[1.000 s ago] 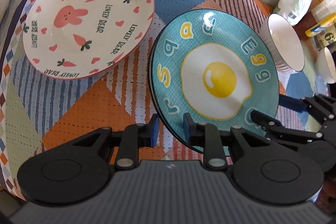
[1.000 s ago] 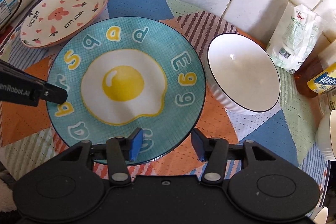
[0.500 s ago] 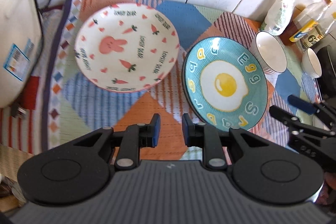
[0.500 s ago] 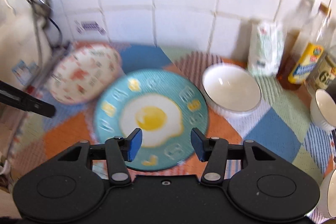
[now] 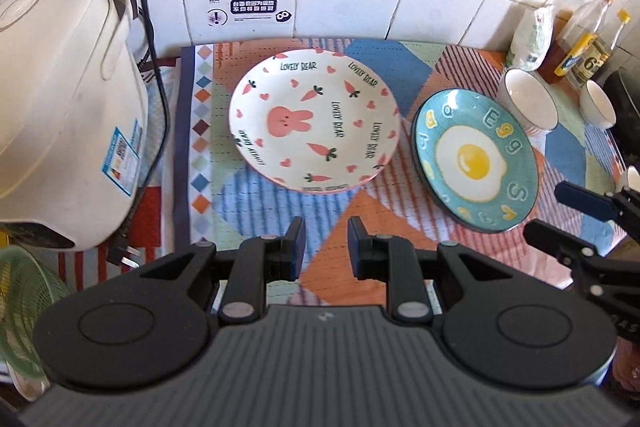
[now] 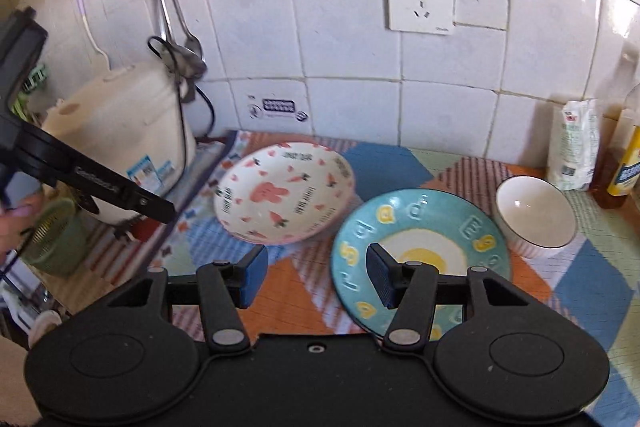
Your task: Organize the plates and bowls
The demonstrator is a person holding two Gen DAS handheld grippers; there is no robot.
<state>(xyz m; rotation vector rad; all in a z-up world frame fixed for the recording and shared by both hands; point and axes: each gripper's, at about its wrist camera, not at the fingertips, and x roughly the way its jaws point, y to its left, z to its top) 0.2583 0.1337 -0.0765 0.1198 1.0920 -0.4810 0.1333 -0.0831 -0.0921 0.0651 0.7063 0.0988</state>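
Both claws hang empty above the bench: my left claw (image 5: pixel 322 247) has its pads set narrow with only the patterned mat (image 5: pixel 328 203) showing between them, and my right claw (image 6: pixel 316 277) has just been opening, its jaws now standing moderately apart with nothing between them.

Four pieces sit on the mat. At its back edge, toward the left, is the bunny plate (image 5: pixel 314 121). Just right of it is the blue egg plate (image 5: pixel 476 159), their rims close but, as far as I can tell, not touching. A white bowl (image 6: pixel 534 213) stands just beside the egg plate's far right rim, and a smaller white bowl (image 5: pixel 598 105) sits near the right back corner by the bottles (image 5: pixel 586 35).

All look like glazed ceramic, so I judge them stiff, fairly heavy, slick under the pads and liable to chip. I would pinch a plate at its raised near rim, one pad over and one under, and take each bowl by its wall at the lip. The mat may drag when a rim is lifted.
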